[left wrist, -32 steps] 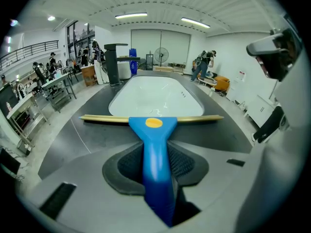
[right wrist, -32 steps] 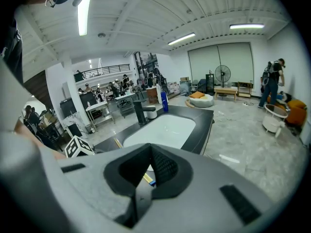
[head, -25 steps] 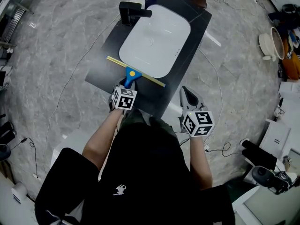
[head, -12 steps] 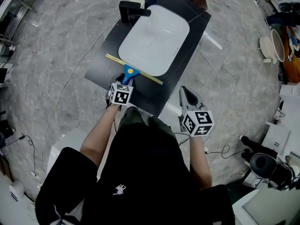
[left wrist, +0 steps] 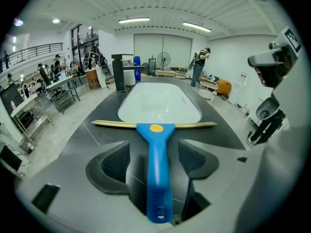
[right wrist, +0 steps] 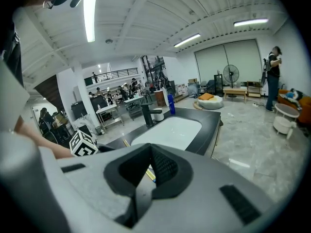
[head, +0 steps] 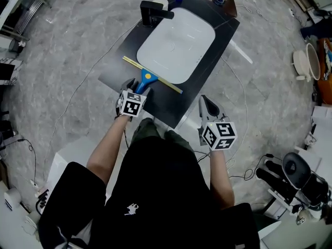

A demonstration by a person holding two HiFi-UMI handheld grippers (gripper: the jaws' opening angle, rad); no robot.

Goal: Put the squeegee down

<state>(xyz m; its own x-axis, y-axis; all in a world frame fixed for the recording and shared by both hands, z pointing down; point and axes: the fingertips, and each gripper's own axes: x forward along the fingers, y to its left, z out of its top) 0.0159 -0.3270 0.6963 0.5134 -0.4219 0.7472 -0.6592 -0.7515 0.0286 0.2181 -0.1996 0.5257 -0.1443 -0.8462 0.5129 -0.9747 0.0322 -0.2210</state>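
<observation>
My left claw [head: 137, 90] has just opened around the blue plastic squeegee [head: 147, 78], at 6 o'clock from the white sink [head: 176, 45]. My right claw [head: 208, 105] is closed and empty.

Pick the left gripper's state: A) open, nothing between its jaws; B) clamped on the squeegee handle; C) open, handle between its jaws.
C: the left gripper has jaws that have just been opening and stand clear of the squeegee, whose handle lies between them.
</observation>
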